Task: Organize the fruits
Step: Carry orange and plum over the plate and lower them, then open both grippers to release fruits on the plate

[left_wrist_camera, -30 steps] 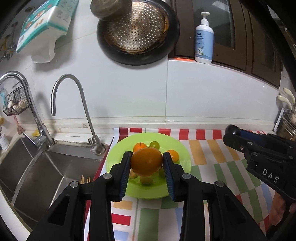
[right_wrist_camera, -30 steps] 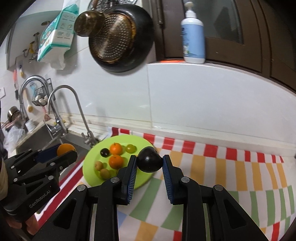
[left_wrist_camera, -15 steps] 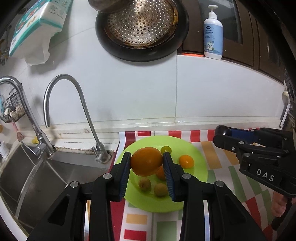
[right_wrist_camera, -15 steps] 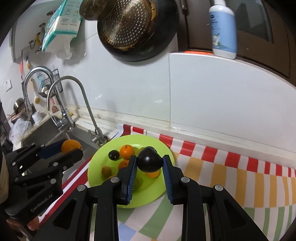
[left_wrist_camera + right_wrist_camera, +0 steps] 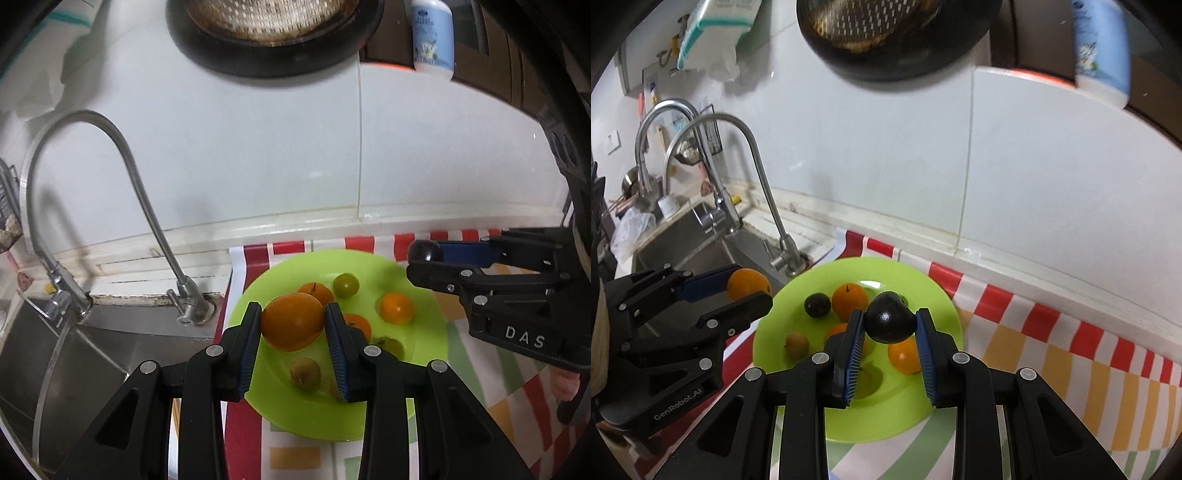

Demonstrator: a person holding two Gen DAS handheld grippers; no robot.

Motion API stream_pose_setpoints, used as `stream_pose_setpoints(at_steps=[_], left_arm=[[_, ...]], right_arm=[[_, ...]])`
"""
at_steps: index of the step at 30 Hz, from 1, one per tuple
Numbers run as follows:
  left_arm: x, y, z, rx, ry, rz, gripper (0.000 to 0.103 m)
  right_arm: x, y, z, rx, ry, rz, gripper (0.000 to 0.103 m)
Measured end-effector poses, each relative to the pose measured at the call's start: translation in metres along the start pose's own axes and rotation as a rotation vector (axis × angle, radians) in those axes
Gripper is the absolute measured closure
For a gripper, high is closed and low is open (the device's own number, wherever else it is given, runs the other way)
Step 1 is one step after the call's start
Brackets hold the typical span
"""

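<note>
- The left gripper [image 5: 293,326] has its jaws pinching a big orange [image 5: 293,321], blue pads tight on both sides of it. The orange hangs above the near-left part of a lime green plate [image 5: 428,325].
- The right gripper [image 5: 890,332] has its jaws clamped on a dark, nearly black fruit [image 5: 889,322], over the middle of that same plate [image 5: 934,291].
- Just beyond the left jaws on the plate: a smaller orange [image 5: 315,291] and a green round fruit [image 5: 346,285]. To the right of them sits another small orange [image 5: 397,308]; right below them, a brownish fruit [image 5: 305,373].
- From the right wrist view, ahead and left of the jaws, there's a dark plum-like fruit [image 5: 817,305] next to an orange with a stem [image 5: 849,301]. An orange [image 5: 905,354] sits right under the held dark fruit, and a small yellowish fruit [image 5: 796,342] lies off to the left.
- The plate sits on a striped cloth [image 5: 1052,332] covering the bench, just right of the sink [image 5: 74,354] with its curved tap [image 5: 140,192].
- A black pan [image 5: 273,33] hangs on the wall well above and ahead of both jaws, with a blue and white soap bottle [image 5: 433,37] to its right.
</note>
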State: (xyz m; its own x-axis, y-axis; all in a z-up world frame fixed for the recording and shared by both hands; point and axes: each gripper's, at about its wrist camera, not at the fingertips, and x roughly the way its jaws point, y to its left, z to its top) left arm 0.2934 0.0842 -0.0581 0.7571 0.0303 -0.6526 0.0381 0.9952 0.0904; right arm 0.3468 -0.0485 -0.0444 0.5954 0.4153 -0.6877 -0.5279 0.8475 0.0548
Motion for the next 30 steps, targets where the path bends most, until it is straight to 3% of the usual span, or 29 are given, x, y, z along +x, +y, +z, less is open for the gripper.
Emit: stream_pose_setpoints(at_steps=[10,16,19,27,30], left_arm=[[0.030,-0.005,0.001,0.113,0.055,-0.039,0.068],[0.038,-0.004,0.002,0.115,0.078,-0.046,0.065],[0.034,-0.004,0.002,0.115,0.074,-0.039,0.056],[0.001,-0.007,0.000,0.067,0.050,0.000,0.055],[-0.019,-0.007,0.001,0.021,0.018,0.027,0.048]], right_arm=[[0.042,-0.007,-0.003,0.005,0.083,0.031,0.074],[0.049,-0.008,-0.002,0.005,0.085,0.045,0.074],[0.047,-0.010,-0.002,0.014,0.073,0.038,0.072],[0.018,-0.013,-0.006,0.031,0.021,0.004,0.069],[-0.002,-0.013,-0.011,0.039,-0.014,-0.020,0.069]])
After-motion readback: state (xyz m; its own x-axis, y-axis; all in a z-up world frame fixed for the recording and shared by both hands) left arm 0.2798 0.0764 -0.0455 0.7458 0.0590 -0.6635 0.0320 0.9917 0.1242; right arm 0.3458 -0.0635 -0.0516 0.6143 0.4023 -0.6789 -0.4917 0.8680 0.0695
